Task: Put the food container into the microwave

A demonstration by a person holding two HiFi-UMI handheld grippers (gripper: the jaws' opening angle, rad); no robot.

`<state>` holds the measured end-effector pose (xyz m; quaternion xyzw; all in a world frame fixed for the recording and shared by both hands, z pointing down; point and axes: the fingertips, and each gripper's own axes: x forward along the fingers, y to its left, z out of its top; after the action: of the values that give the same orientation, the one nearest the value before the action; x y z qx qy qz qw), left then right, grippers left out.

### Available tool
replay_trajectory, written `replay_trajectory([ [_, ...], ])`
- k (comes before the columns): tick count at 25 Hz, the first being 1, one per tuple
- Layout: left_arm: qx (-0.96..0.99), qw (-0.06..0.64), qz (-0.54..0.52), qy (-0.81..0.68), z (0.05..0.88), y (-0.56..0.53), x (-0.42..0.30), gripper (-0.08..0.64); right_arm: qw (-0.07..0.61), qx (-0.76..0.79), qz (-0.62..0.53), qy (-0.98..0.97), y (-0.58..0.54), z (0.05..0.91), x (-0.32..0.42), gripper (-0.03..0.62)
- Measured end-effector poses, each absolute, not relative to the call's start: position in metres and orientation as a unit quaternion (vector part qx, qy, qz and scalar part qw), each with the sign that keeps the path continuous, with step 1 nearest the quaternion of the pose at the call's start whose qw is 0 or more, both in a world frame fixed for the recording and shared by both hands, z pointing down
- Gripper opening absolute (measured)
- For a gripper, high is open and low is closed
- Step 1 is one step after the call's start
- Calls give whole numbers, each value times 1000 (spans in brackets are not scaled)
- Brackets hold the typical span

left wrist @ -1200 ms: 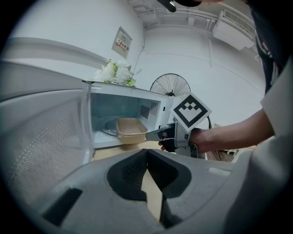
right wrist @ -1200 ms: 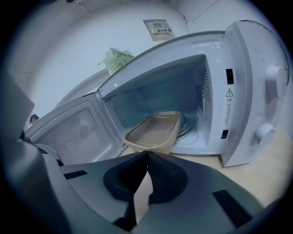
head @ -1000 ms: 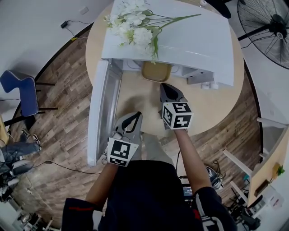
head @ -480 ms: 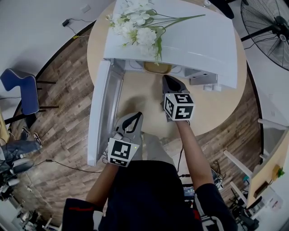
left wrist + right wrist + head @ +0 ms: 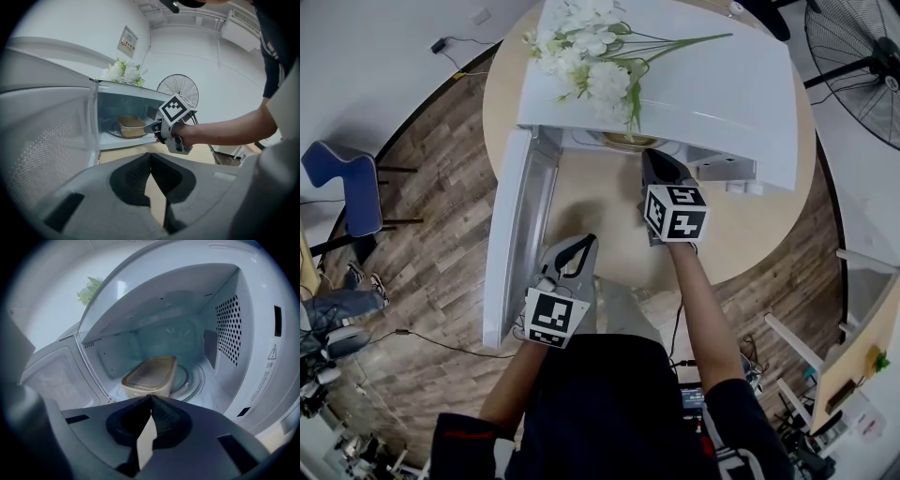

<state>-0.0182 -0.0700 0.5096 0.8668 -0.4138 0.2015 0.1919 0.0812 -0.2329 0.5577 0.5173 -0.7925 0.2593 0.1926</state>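
Note:
The tan food container [image 5: 150, 375] with a clear lid rests on the glass turntable inside the white microwave [image 5: 712, 94]. In the head view only a sliver of the container [image 5: 628, 141] shows under the microwave's top. My right gripper [image 5: 150, 398] is shut, its tips at the container's near wall in the microwave's mouth; nothing is between the jaws. It also shows in the head view as the right gripper [image 5: 654, 159]. My left gripper [image 5: 579, 242] hangs back over the table's front, shut and empty, and looks at the open oven from the left.
The microwave door [image 5: 520, 234] stands open to the left, reaching out to the table's front edge. White flowers [image 5: 591, 56] lie on the microwave's top. A fan [image 5: 862, 56] stands at the back right and a blue chair [image 5: 342, 187] on the left floor.
My right gripper has moved forward to the microwave's opening and the container has slid deeper inside, nearly out of the head view. The left gripper has stayed put.

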Motion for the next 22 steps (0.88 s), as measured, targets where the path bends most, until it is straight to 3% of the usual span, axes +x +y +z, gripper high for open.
replay_trajectory([
  [12,870,188,195,-413,502,-70,-13,17,188,510,259,-798,-218,546,80,12],
  [22,880,148,167,-419,458,-84,-2,17,157,496,234,-822,-179,489,76,12],
])
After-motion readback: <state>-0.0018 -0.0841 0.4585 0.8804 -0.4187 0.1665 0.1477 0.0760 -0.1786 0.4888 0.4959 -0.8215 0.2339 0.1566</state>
